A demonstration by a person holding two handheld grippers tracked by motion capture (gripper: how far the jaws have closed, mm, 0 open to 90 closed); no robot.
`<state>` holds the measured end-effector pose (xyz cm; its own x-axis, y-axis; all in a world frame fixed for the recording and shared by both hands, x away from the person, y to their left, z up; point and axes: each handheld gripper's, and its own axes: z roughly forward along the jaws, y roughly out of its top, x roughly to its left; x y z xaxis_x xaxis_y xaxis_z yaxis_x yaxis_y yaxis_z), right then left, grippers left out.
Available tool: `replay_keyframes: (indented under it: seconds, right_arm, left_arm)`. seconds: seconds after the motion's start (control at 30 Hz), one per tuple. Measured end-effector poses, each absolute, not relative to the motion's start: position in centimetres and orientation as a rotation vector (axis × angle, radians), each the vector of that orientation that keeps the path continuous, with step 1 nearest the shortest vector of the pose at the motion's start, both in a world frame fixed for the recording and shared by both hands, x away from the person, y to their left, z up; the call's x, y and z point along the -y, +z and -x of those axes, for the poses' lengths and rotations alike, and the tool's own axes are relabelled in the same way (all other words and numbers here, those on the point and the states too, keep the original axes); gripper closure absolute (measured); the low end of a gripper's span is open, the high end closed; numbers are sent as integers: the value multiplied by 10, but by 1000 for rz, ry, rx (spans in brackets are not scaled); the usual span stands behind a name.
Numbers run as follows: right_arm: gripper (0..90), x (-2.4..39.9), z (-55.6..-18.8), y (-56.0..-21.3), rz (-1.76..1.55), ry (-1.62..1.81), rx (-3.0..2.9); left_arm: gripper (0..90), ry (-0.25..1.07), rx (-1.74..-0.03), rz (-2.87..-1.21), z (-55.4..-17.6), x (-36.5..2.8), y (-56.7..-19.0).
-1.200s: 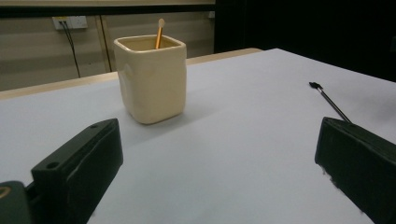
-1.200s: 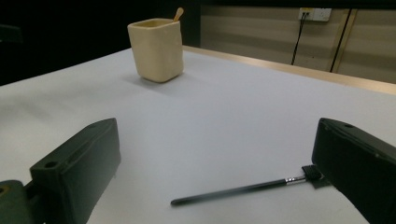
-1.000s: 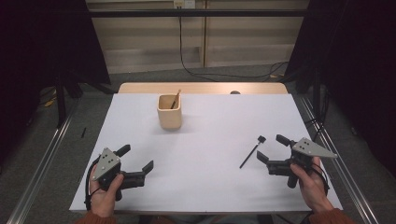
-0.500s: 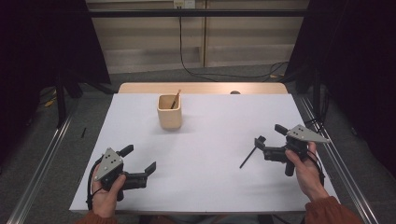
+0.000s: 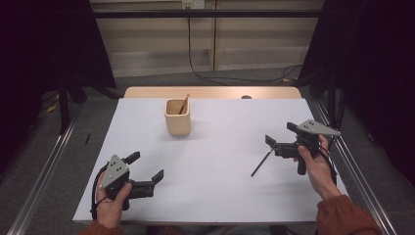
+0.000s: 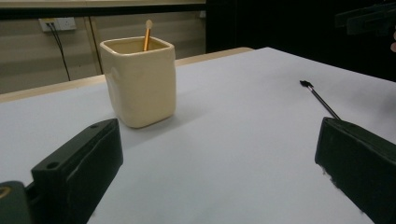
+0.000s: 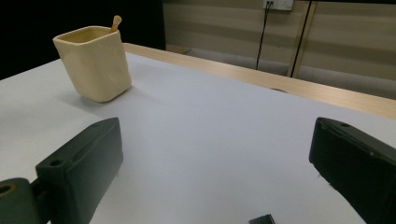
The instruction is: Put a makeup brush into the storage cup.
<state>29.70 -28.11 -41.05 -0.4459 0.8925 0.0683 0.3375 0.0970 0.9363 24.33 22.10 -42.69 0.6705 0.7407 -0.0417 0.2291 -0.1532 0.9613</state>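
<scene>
Thin black stick-like tool [image 5: 261,163] with a small dark head lies flat on the white desk [image 5: 220,181], near the right edge and about halfway between the near and far edges. It lies obliquely, and its upper end is just under the right gripper [image 5: 280,142]. This black gripper, held in the person's right hand [image 5: 315,164], hovers above that end with its two jaws wide apart and nothing between them; whether a jaw touches the tool I cannot tell. In the left gripper view the tool [image 6: 321,99] lies on the white surface, well apart from the cup. The cream square ceramic cup [image 5: 177,116] stands upright near the far edge of the desk, left of the middle, with a thin wooden stick [image 5: 184,104] leaning inside. The left gripper [image 5: 146,171] is near the front left corner, its jaws also apart and empty.
</scene>
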Motion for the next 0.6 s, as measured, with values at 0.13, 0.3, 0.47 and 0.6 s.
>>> replay_keyframes:
  seconds: [0.13,0.3,0.47,0.6]
  right_arm:
    - [21,279,-299,-413,-1205,1320,-1873]
    - [17,278,-300,-413,-1221,1312,-1898]
    - [9,278,-304,-408,-1242,1270,-1961]
    - [8,277,-307,-405,-1274,1235,-1997]
  left_arm:
    - [10,542,-792,-1705,-244,-222,-427]
    - [9,537,-791,-1711,-245,-222,-428]
    - [10,541,-796,-1711,-246,-223,-429]
    - [10,540,-796,-1711,-246,-223,-429]
